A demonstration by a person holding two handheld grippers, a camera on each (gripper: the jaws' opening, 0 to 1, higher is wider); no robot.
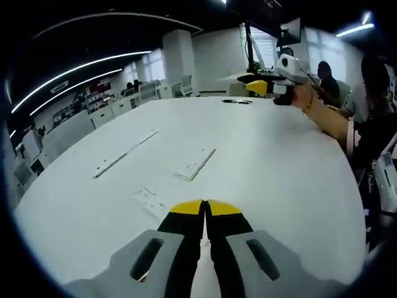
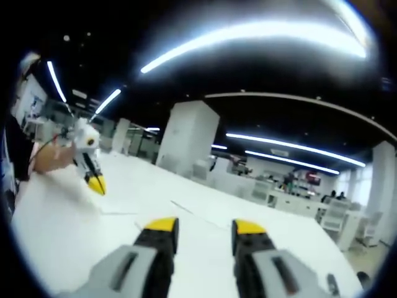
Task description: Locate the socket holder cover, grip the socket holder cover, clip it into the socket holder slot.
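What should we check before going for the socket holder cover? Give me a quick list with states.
1. Left gripper free: ok, jaws shut with nothing between them.
2. Right gripper ready to grip: ok, jaws apart and empty.
3. Flat white parts located on the white table: ok, a short plate, a long strip and a small piece lie ahead of the left gripper.
4. Which part is the cover: cannot tell, white on white.
5. Slot position: cannot tell.
6. Grippers apart: ok, the right one is raised at the table's far side in the left gripper view.
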